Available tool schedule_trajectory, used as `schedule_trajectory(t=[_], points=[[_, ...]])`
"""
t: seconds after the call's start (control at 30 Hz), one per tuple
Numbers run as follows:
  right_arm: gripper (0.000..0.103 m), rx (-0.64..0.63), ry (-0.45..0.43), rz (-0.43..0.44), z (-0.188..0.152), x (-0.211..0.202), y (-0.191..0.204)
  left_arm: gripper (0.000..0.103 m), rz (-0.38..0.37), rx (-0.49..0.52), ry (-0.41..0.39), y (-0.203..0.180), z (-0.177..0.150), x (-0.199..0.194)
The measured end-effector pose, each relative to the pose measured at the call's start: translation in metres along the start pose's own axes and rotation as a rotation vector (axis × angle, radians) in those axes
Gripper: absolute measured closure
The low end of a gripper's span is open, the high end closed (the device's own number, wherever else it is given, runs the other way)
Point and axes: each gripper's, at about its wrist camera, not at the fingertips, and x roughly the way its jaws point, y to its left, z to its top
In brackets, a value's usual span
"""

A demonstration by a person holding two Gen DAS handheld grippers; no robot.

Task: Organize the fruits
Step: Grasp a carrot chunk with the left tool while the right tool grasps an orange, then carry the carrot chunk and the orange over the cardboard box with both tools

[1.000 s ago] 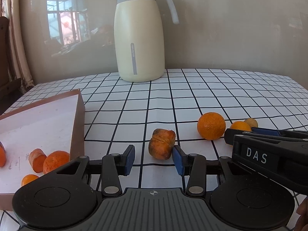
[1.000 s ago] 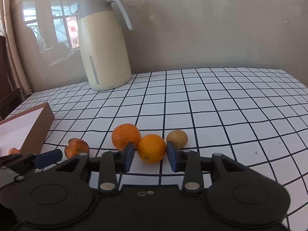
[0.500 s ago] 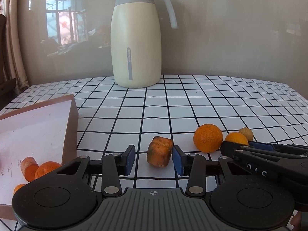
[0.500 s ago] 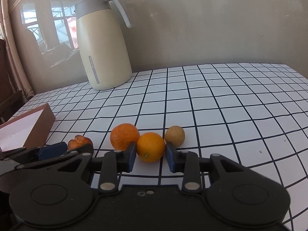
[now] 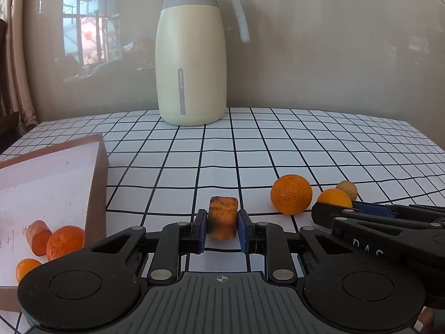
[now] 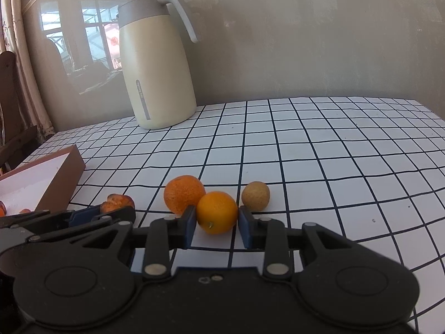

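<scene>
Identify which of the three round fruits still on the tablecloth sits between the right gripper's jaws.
The smooth orange, the middle one: the right gripper has a pad on each side of it. The rough-skinned mandarin and the small tan fruit sit just behind, ungripped.

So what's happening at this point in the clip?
A person is sorting fruit on a checkered table with two handheld grippers. The left gripper is shut on a bruised, squarish orange fruit. The right gripper is closing around a smooth orange, its pads at the sides. A rougher orange and a small tan fruit wait on the table. Three orange fruits already lie in the shallow box at left.
</scene>
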Motion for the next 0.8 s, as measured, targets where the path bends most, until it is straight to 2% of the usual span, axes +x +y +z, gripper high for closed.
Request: schedule_trajectory(t=[0.37,0.8], points=[[0.079,-0.038,0.003,0.024,-0.016,-0.026,-0.005,0.080,-0.029,0.005,0.003,-0.003,-0.014,-0.019],[0.079,-0.096,-0.014,0.077,-0.030,-0.064,0.002,0.080,-0.023,0.023,-0.055,0.002,-0.026,-0.056]])
